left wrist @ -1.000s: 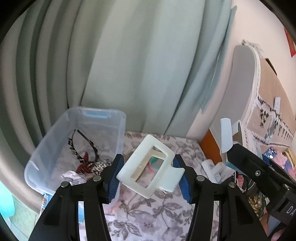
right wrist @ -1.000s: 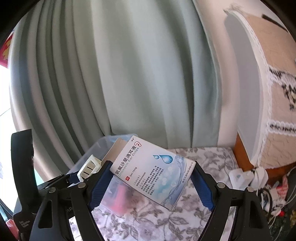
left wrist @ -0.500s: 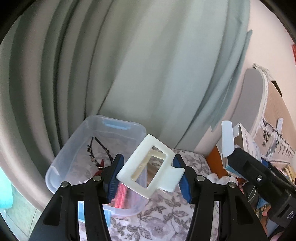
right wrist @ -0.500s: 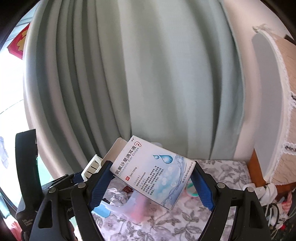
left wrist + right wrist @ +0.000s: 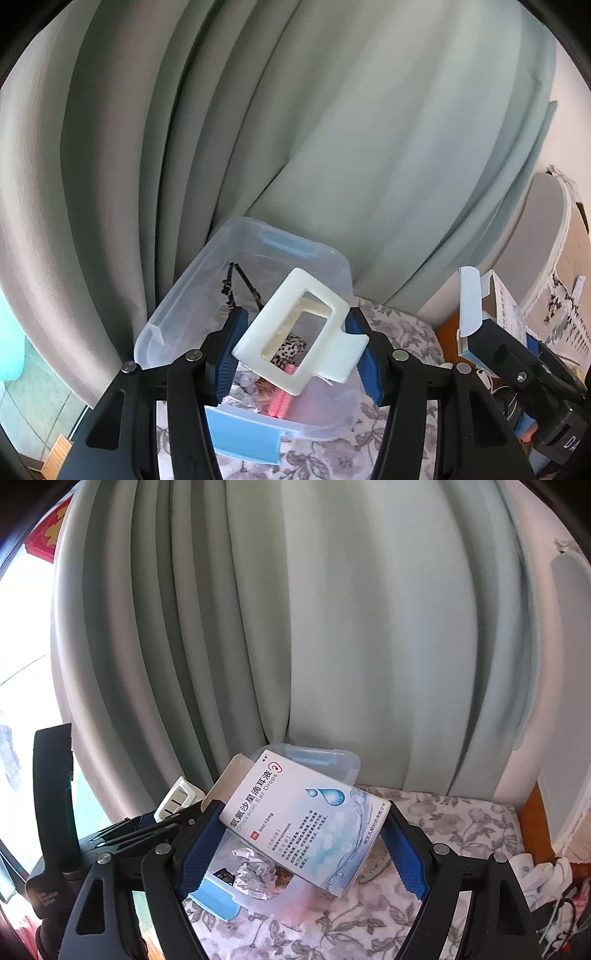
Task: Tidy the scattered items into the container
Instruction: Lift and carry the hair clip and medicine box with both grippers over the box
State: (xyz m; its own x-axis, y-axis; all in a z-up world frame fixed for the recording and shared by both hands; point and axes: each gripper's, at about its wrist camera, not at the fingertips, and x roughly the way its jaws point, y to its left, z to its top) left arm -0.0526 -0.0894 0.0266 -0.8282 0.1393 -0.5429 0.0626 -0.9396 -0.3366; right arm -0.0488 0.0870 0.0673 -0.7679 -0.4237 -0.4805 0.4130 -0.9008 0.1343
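My left gripper (image 5: 301, 349) is shut on a cream rectangular hair claw clip (image 5: 299, 334), held tilted just above the clear plastic container (image 5: 177, 295) with blue latches. Inside the container lie a dark headband (image 5: 240, 280), a leopard-print piece (image 5: 291, 345) and a pink comb-like item (image 5: 282, 400). My right gripper (image 5: 299, 840) is shut on a white and blue ear-drops box (image 5: 306, 818) with its end flap open, hovering over the container (image 5: 347, 766). That box (image 5: 498, 314) also shows at the right of the left wrist view, and the clip (image 5: 179, 797) at the left of the right wrist view.
The container stands on a grey floral cloth (image 5: 461, 823) in front of pale green curtains (image 5: 332, 129). A crumpled foil wrapper (image 5: 255, 877) lies in the container. White plugs and cables (image 5: 535, 871) crowd the right side beside an orange wooden edge (image 5: 532, 819).
Both grippers have swung left with their loads. The container has shifted from the left toward the centre of both views and now lies under the clip and the box.
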